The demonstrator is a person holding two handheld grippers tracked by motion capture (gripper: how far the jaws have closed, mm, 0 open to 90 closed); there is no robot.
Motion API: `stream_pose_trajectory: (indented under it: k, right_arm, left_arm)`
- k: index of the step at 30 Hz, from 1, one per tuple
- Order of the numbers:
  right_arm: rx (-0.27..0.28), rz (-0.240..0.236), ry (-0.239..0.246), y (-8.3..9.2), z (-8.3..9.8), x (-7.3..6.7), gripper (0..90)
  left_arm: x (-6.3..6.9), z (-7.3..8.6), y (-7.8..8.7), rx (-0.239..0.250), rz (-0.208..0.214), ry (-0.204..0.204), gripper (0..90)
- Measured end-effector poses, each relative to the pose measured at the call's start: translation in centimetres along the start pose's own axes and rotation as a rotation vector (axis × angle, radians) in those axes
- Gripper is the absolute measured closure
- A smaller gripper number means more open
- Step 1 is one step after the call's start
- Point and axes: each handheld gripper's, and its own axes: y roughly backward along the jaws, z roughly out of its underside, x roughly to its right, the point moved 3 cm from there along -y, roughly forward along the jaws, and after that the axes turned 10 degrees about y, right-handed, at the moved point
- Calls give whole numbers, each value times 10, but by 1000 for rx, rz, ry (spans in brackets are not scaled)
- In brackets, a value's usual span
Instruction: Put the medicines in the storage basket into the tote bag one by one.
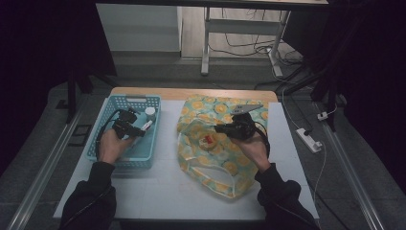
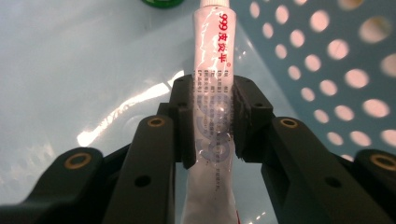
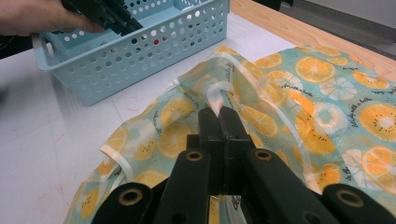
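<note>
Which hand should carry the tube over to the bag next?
Left. Its tongs are already clamped on the tube inside the basket. The right tongs are busy pinching the bag's rim, probably holding it open.

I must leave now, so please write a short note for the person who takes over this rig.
Left gripper: shut on the white tube, inside the blue basket.
Right gripper: shut on the edge of the orange-print bag, holding its mouth up.
Done: tube gripped; a red item lies at the bag's mouth.
Left: probably move the tube into the bag; a white bottle remains in the basket.
</note>
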Motion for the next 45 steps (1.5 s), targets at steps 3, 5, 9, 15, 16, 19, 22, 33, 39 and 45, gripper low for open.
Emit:
stream_pose_trajectory:
  k: [3, 5, 9, 15, 16, 19, 22, 33, 39, 45]
  right_arm:
    - [1, 1, -1, 0, 0, 0, 900]
    - [1, 2, -3, 0, 0, 0, 900]
    - [1, 1, -3, 0, 0, 0, 900]
    - [2, 3, -1, 1, 0, 0, 900]
    - [2, 3, -1, 1, 0, 0, 900]
    - [3, 3, 0, 1, 0, 0, 900]
    - [3, 3, -1, 1, 0, 0, 900]
    - [9, 4, 0, 2, -1, 0, 900]
    - [11, 7, -1, 2, -2, 0, 900]
    - [14, 7, 0, 3, -2, 0, 900]
  left_arm:
    - [1, -1, 6, 23, 12, -2, 720]
    - [2, -2, 9, 36, 19, -7, 720]
    - [4, -4, 17, 64, 37, -16, 721]
    - [9, -7, 32, 104, 65, -35, 720]
    - [11, -8, 35, 112, 69, -34, 720]
    - [14, -8, 42, 129, 81, -45, 721]
    - [17, -8, 49, 141, 95, -57, 721]
    - [43, -6, 63, 163, 148, -121, 721]
    - [62, -5, 68, 170, 191, -161, 721]
    - [79, -4, 69, 166, 212, -203, 721]
